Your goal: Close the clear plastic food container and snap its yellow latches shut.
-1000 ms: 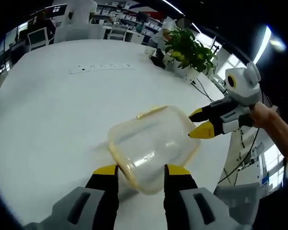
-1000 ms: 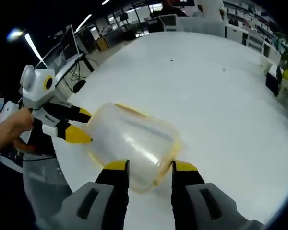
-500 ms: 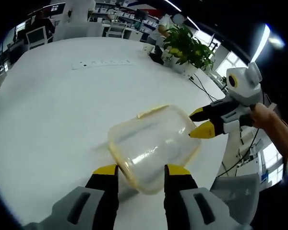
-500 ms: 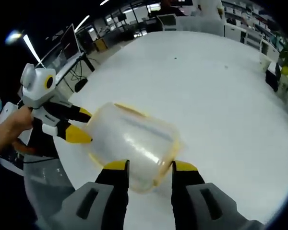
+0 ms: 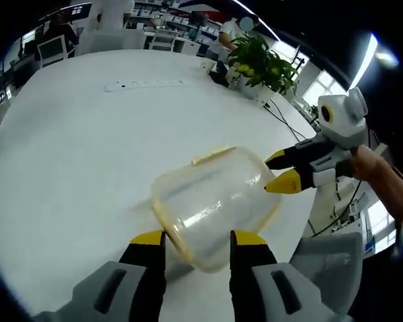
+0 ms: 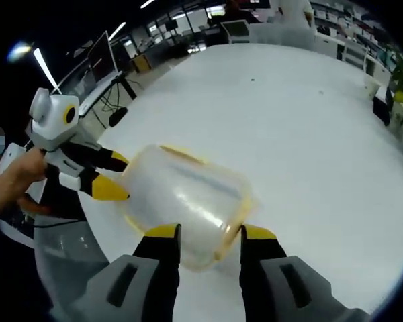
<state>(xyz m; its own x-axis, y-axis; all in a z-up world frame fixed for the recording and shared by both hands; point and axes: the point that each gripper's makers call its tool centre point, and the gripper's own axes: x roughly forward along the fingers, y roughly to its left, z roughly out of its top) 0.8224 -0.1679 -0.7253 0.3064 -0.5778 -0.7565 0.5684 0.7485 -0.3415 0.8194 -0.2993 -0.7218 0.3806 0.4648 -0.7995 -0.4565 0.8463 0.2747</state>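
Currently, the clear plastic food container (image 5: pixel 211 209) is sitting on the white surface (image 5: pixel 74 154), near its edge, with its lid down and yellow trim running along the rim. In the left gripper view, my left claw (image 5: pixel 191 238) is bracketing the container's near corner at 6 o'clock, one yellow-tipped jaw to each side of it, touching or nearly so; the jaws are parted wide around the corner, and I cannot tell whether they are pressing. My right claw (image 5: pixel 277 172) is coming in at 3 o'clock in that view, jaws spread, tips against the container's far end, with my hand (image 5: pixel 379 176) behind it.

In the right gripper view, the right claw (image 6: pixel 205 233) is straddling its corner of the container (image 6: pixel 185 198) the same way, and the left claw (image 6: pixel 114 176) is reaching in at 9 o'clock.

A potted plant (image 5: pixel 262 64) is standing at 1 o'clock on the surface's far side.
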